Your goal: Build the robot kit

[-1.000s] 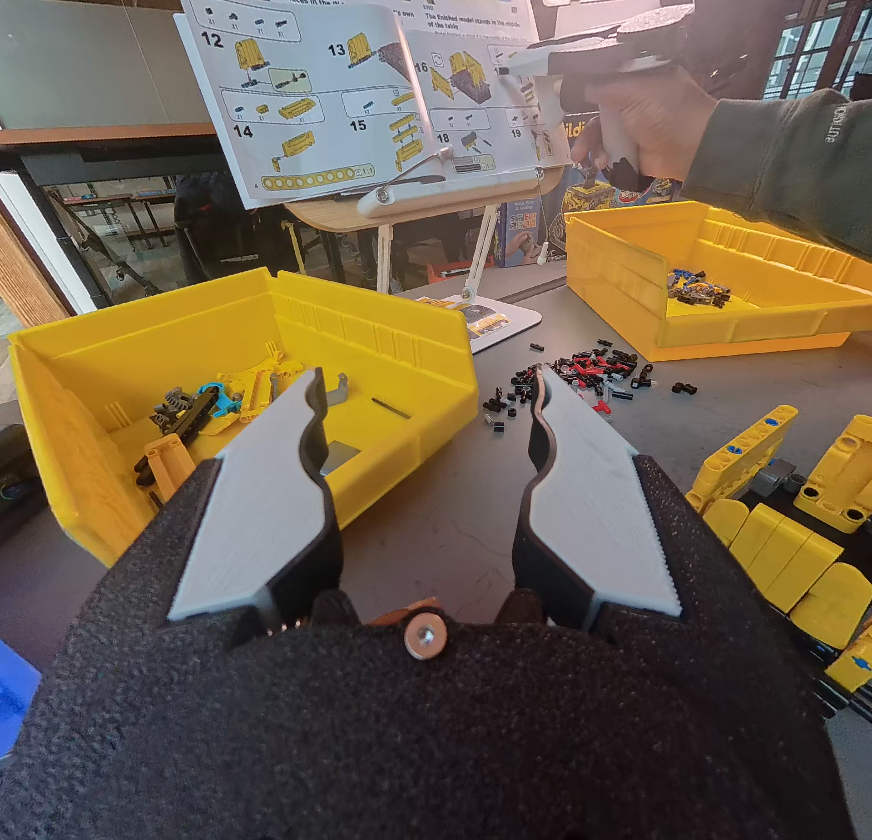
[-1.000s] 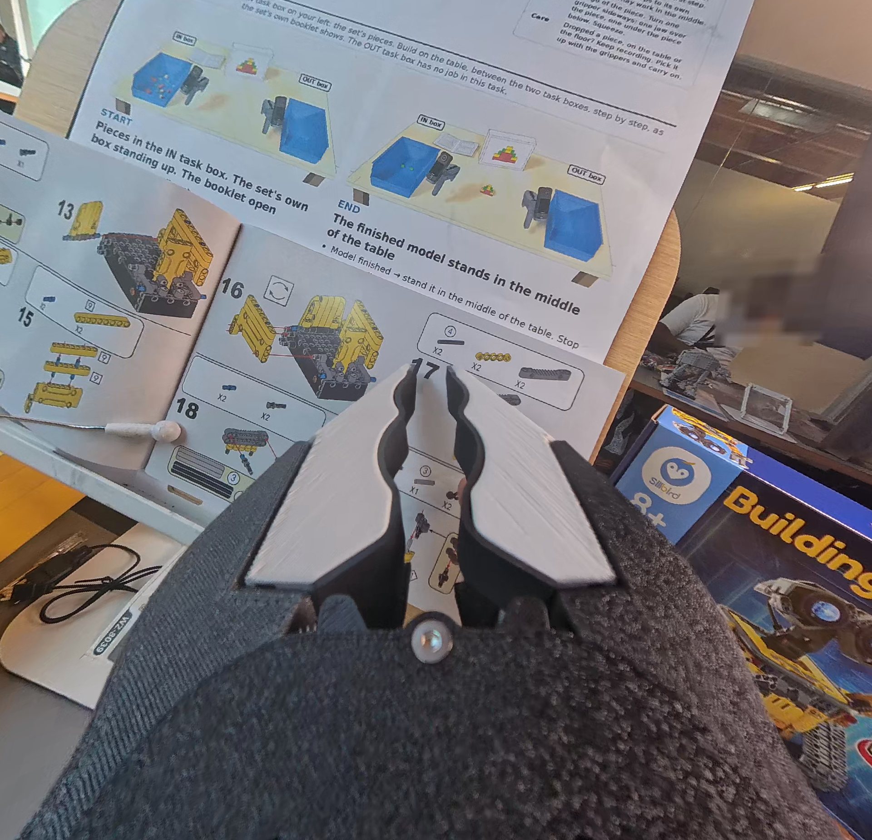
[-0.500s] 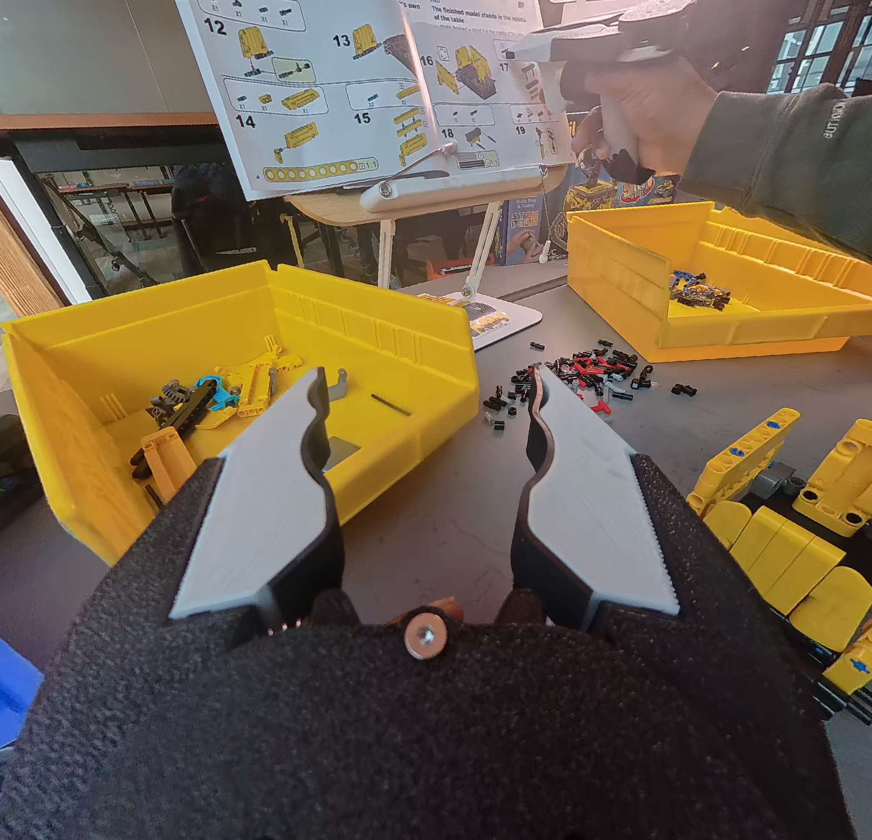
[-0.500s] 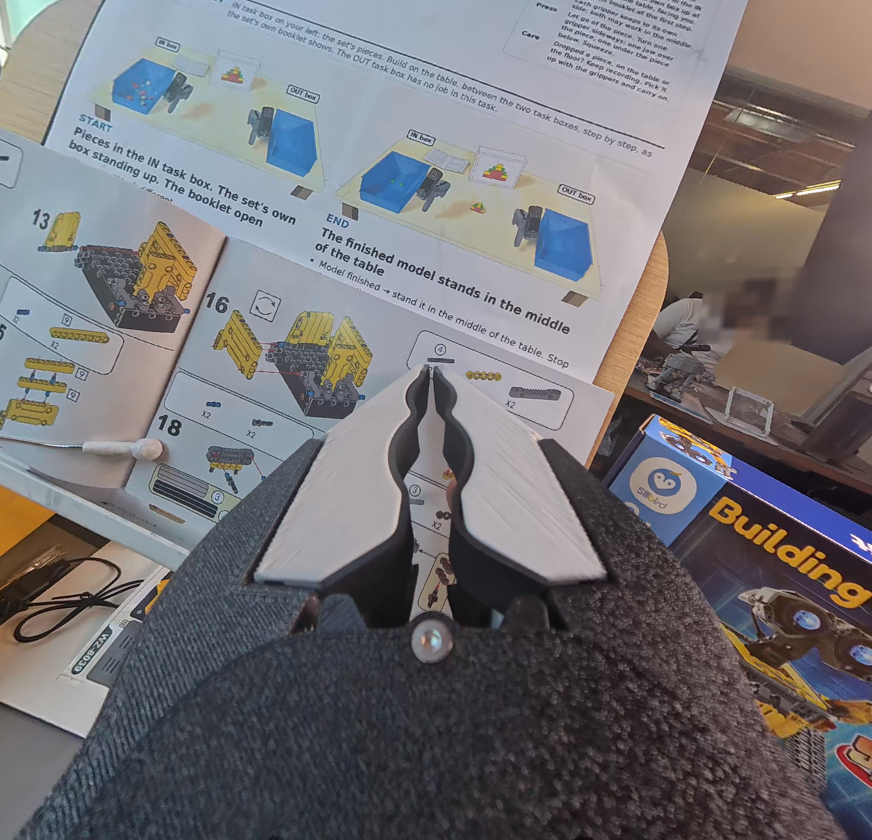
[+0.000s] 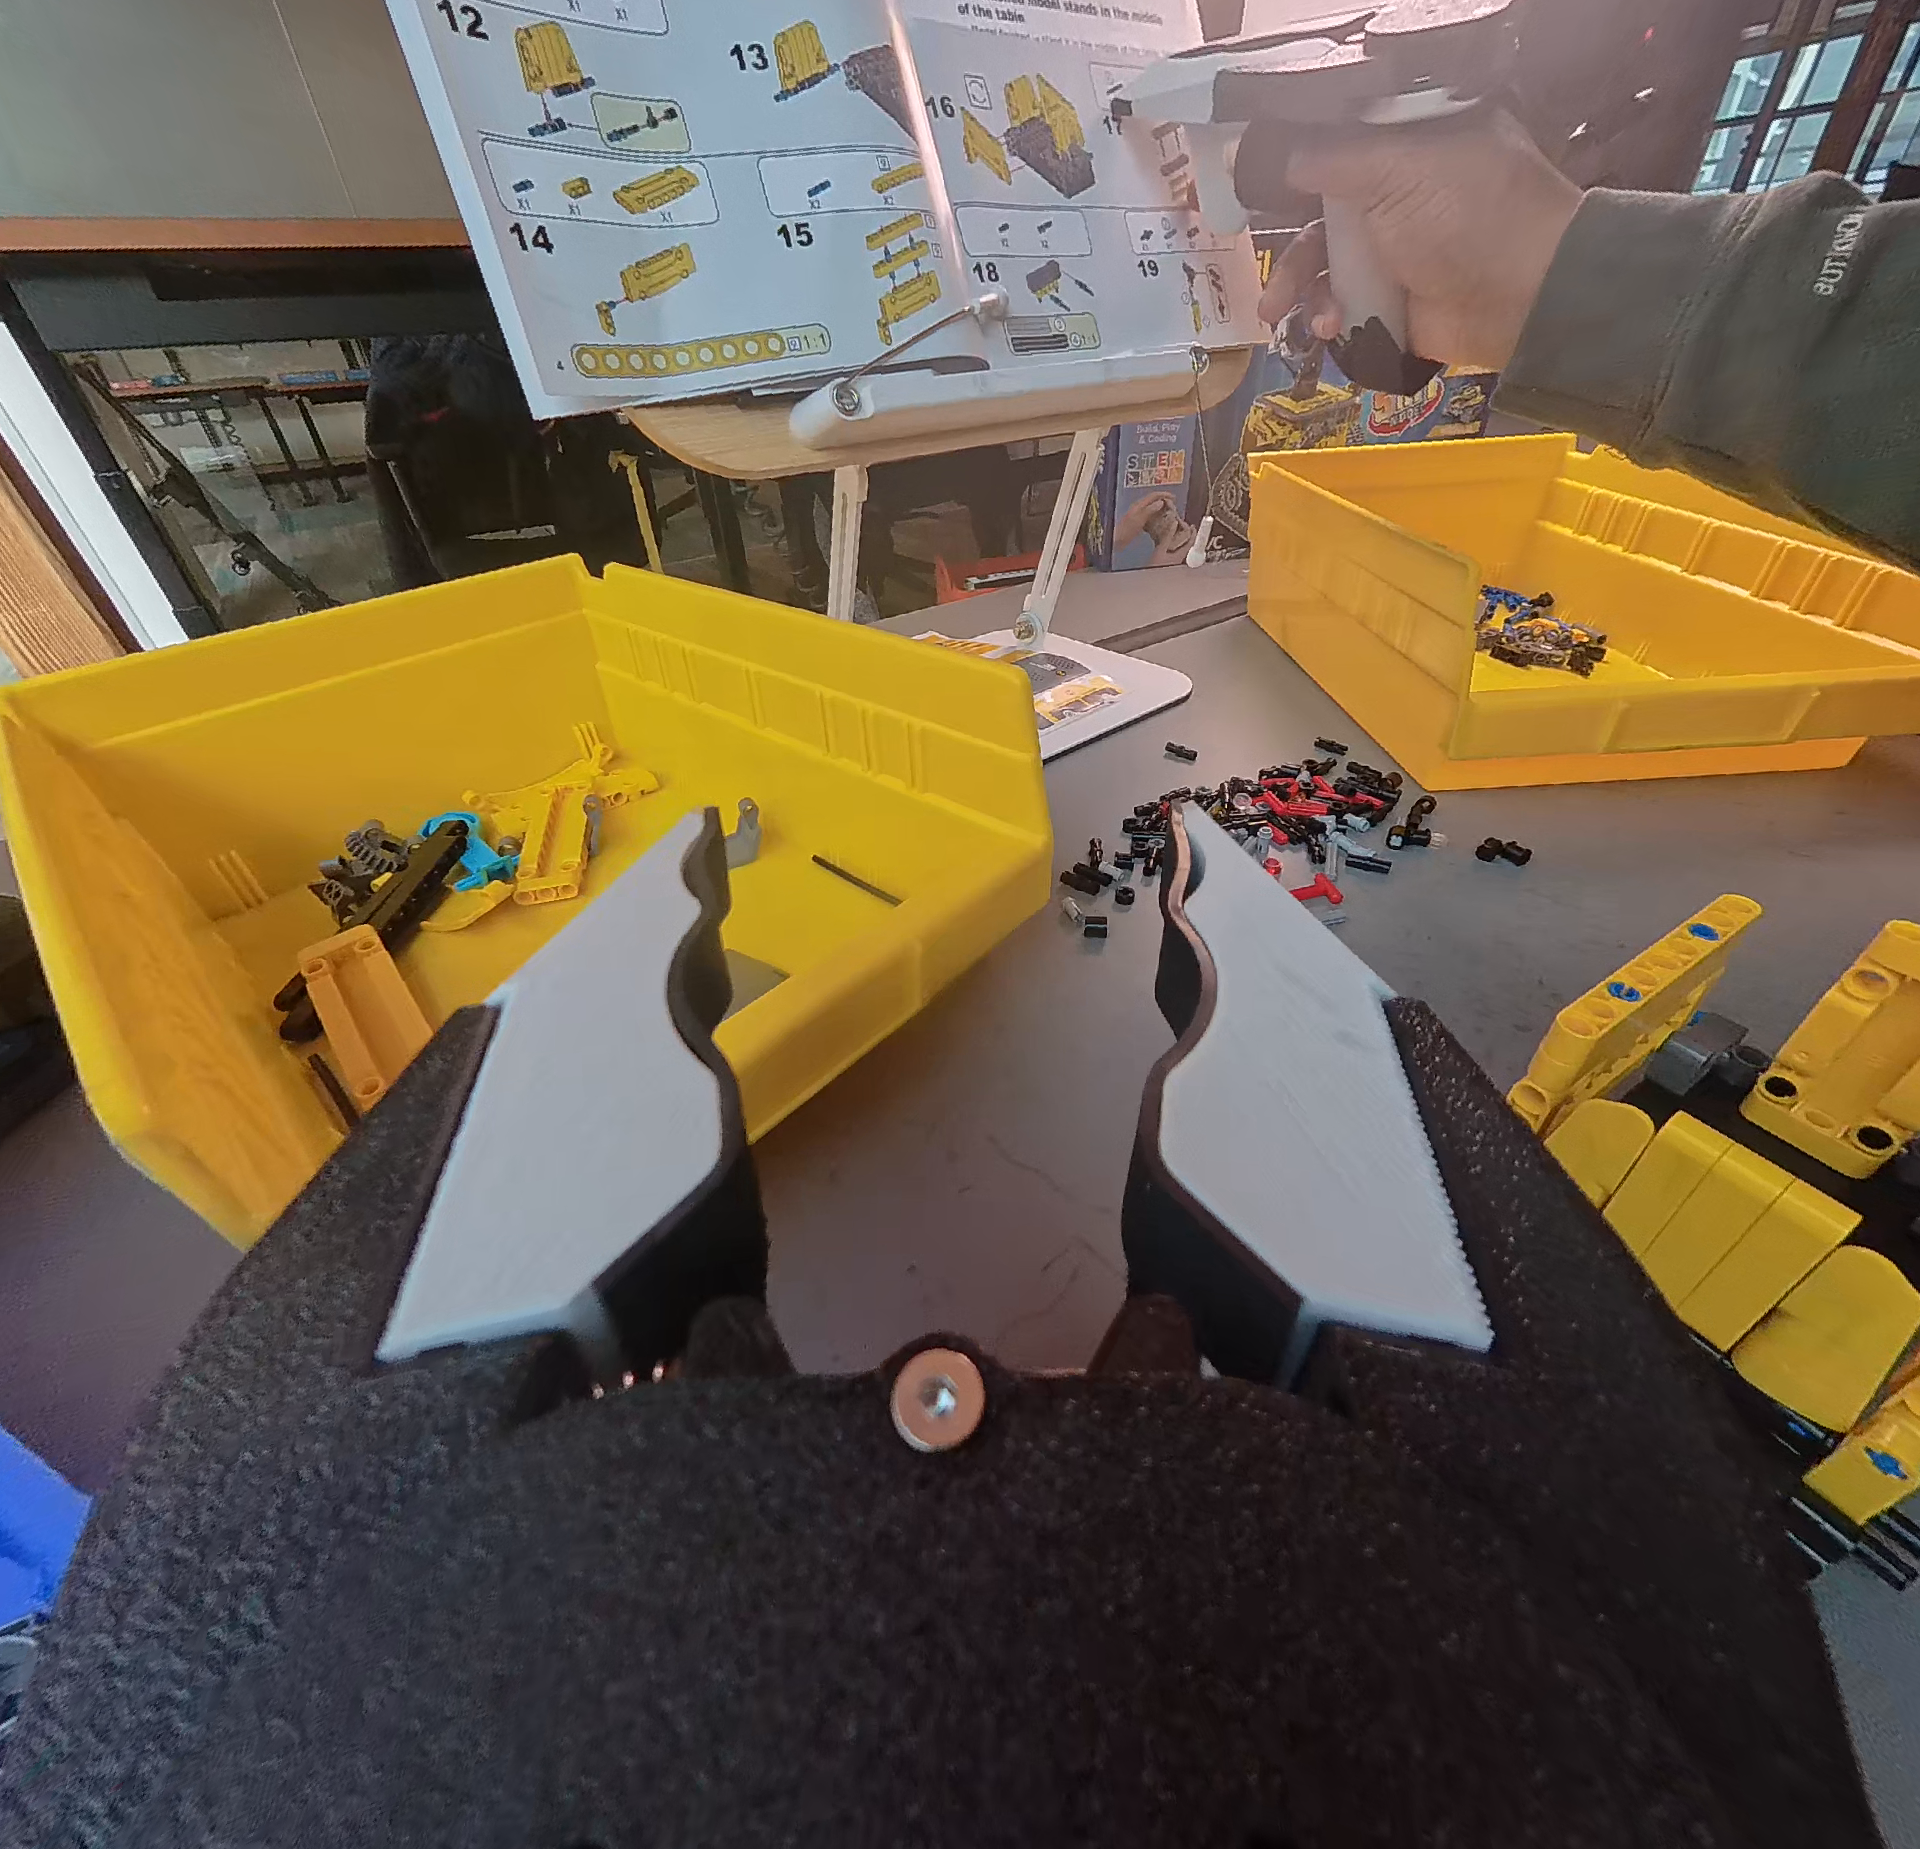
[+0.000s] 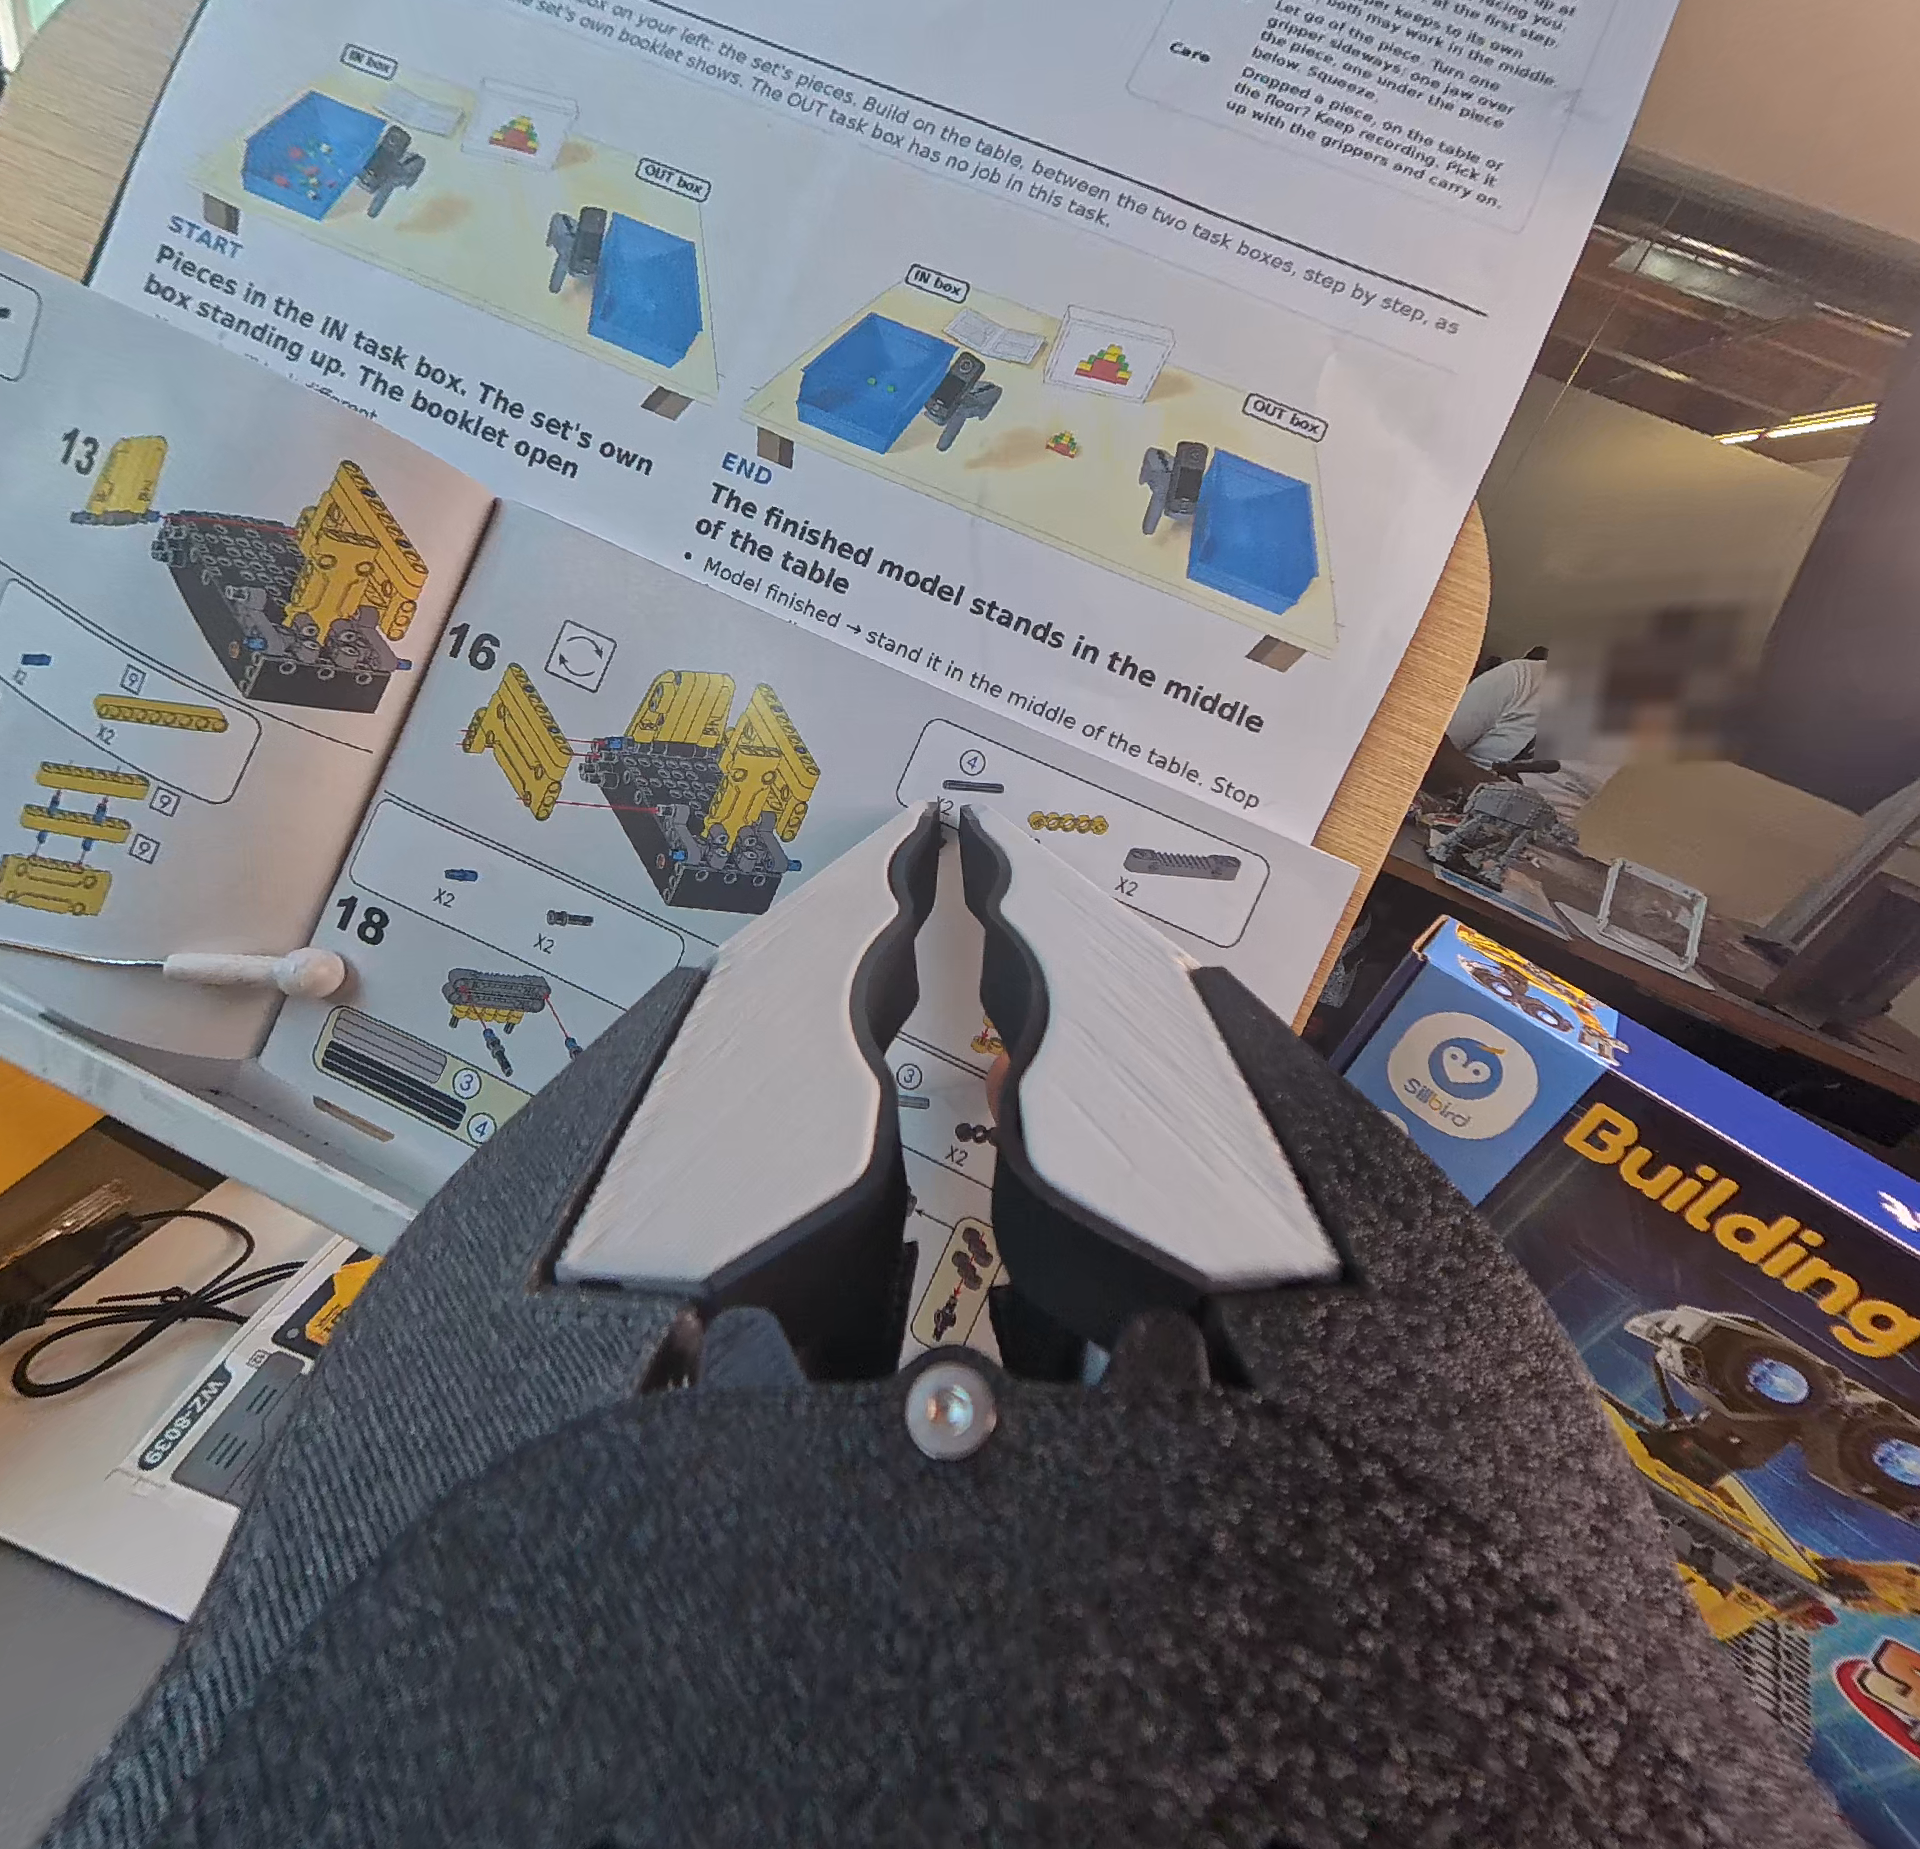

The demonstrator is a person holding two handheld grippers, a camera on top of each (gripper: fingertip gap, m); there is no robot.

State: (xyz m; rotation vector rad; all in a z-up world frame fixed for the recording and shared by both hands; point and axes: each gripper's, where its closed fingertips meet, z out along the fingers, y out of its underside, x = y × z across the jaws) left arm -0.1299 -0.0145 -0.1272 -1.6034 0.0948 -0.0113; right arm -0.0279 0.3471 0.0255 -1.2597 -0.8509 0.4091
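While left gripper hovers wide, empty, over table between bin and loose pins, right gripper meets booklet right page, tips nearly closed, page grip uncertain. Part-built model at table's right edge.

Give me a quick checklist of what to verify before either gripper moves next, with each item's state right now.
1. Left gripper open and empty: ok, fingers wide apart above the table.
2. Right gripper empty: ok, fingers nearly together, nothing between them.
3. Right gripper clear of the booklet: cannot tell, its tips are close before the right page.
4. Booklet open: ok.
5. Loose small pieces in view: ok, scattered on the table beside the left yellow bin.
6. Yellow model whole: cannot tell, cut off at the frame edge.
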